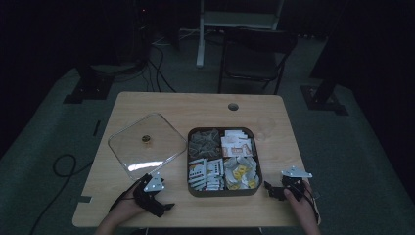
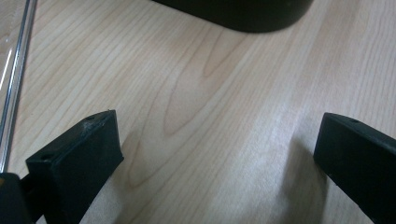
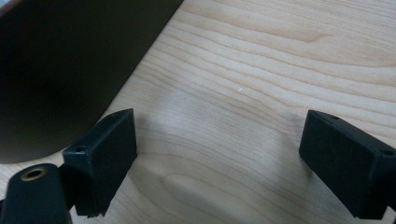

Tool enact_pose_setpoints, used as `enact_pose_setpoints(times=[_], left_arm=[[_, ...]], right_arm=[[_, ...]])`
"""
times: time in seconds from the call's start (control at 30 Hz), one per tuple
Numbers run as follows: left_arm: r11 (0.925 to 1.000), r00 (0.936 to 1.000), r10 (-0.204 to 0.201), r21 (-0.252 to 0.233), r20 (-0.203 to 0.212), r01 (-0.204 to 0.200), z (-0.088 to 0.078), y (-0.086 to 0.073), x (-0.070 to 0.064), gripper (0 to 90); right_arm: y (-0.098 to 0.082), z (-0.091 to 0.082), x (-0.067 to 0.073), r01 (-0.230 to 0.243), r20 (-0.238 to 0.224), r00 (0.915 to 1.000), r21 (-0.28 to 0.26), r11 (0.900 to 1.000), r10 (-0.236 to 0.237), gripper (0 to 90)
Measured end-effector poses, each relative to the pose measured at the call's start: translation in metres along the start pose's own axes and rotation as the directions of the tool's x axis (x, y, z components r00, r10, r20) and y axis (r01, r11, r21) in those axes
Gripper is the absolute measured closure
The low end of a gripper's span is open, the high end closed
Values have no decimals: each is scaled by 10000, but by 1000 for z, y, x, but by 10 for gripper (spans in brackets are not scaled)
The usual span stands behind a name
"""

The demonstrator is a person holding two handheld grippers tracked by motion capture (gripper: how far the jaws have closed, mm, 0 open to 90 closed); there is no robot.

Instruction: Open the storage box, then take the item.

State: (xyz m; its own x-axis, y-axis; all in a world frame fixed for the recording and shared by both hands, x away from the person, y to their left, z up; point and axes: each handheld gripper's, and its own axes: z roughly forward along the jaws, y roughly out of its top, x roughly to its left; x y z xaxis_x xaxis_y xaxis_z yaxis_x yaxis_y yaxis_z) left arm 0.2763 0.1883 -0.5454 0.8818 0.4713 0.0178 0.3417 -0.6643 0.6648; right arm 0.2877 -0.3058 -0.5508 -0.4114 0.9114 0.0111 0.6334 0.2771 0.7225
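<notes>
Tongs both wide and empty, left gripper (image 1: 165,207) and right gripper (image 1: 270,190) flanking the tray (image 1: 222,191) at bench's near edge; lid (image 1: 147,144) off, so approach packets from above, squarely.

High view: set above the near side, looking forward and down over the whole wooden table (image 1: 195,105), far enough off to take in floor and a chair (image 1: 254,54) beyond. Left gripper view: very close to the tabletop, facing along wide-apart jaws toward a corner of the dark tray (image 2: 243,14), with the clear lid's (image 2: 14,79) edge at its left. Right gripper view: just as near, tray wall (image 3: 70,60) at its left; shared across all three, tray and bare wood.
</notes>
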Motion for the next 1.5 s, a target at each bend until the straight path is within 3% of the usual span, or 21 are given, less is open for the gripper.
enact_pose_setpoints(times=[0.1,0.33,0.63,0.7,1.1,1.5], left_arm=[[9998,10000,-52,-198,-32,51,1,-1,0,13],[9984,9973,-551,-177,-488,543,2,0,-6,13],[9963,9940,-841,-238,-705,826,2,-1,-10,13],[9948,9911,-1007,-247,-873,989,3,0,-12,13],[9971,9953,-743,-236,-627,730,1,-1,-9,11],[9973,9957,-705,-230,-595,693,1,-1,-9,11]], right_arm=[[0,0,0,11,7,10000,0,10000,-11,108],[0,0,0,13,11,10000,-2,10000,-13,108],[0,0,0,-2,55,10000,-42,10000,2,138],[0,-1,0,-218,-31,9998,-152,9996,217,143],[14,-24,0,-424,-382,9985,-765,9962,395,143],[44,-40,10,27,-1037,9945,-1417,9899,-176,143]])
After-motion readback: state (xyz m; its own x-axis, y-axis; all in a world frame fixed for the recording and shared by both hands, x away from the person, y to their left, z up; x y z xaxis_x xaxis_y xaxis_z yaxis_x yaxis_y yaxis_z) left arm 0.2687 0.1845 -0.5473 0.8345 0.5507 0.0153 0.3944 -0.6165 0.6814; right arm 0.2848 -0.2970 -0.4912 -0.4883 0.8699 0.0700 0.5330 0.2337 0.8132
